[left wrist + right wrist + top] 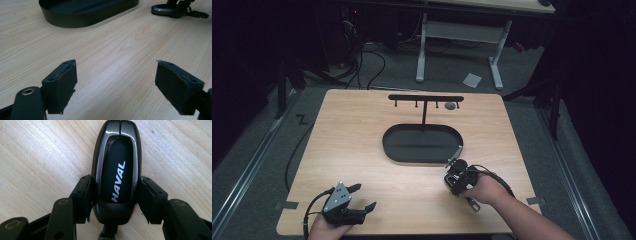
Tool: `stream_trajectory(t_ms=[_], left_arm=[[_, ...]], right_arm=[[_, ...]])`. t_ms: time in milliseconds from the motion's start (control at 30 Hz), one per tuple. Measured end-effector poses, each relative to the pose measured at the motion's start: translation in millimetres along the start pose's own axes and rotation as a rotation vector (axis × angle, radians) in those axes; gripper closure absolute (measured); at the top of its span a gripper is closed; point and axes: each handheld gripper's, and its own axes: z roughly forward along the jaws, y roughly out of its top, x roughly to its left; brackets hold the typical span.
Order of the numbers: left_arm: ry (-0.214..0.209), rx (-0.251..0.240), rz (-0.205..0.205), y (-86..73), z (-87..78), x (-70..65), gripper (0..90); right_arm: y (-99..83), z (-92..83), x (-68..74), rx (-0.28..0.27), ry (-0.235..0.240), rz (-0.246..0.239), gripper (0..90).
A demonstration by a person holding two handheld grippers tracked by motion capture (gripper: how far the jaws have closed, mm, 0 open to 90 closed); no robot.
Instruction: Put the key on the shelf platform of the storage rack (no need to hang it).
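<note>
A glossy dark key fob [116, 167] marked HAVAL lies flat at the wooden tabletop, just right of the black oval tray [387, 145]. My right gripper [115, 180] is shut on it, one pad against each long side. In the high view the right gripper [453, 167] is by the tray's right end, with the fob [454, 155] pointing toward the rim. From the left gripper view the fob [162, 9] shows low on the wood at the far right. My left gripper [364, 196] [115, 63] stands open and holds nothing near the front left edge.
A black T-shaped rack [425, 98] with small hooks rises from the tray's back edge. A small grey round thing [450, 105] sits by its right end. The tray [75, 22] holds nothing. Bare wood lies between the two grippers. Floor, cables and a desk frame lie beyond.
</note>
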Motion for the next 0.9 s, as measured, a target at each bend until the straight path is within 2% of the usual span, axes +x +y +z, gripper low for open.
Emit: stream_trajectory(t_ms=[100, 233, 467, 700, 900], left_arm=[[0.0, 0.001, -0.001, 0.0, -0.4, 0.1, 18.6], [0.001, 0.0, -0.002, -0.3, -0.5, 0.5, 18.6], [-0.002, 0.005, 0.001, -0.3, 0.6, 0.2, 18.6], [0.001, 0.002, -0.002, -0.8, -0.1, 0.2, 18.6], [0.002, 0.003, -0.002, -0.8, -0.7, 0.7, 18.6]], right_arm=[[1.5, 0.3, 0.9, 0.006, 0.003, -0.033, 48.6], [3.1, -2.3, 1.7, 0.001, 0.003, -0.04, 48.7], [8.8, -23.2, -1.2, -0.034, 0.0, -0.038, 48.7], [15.1, -48.1, -9.1, -0.07, -0.031, -0.029, 48.7], [24.9, -67.7, -15.8, -0.082, -0.054, -0.048, 48.7]])
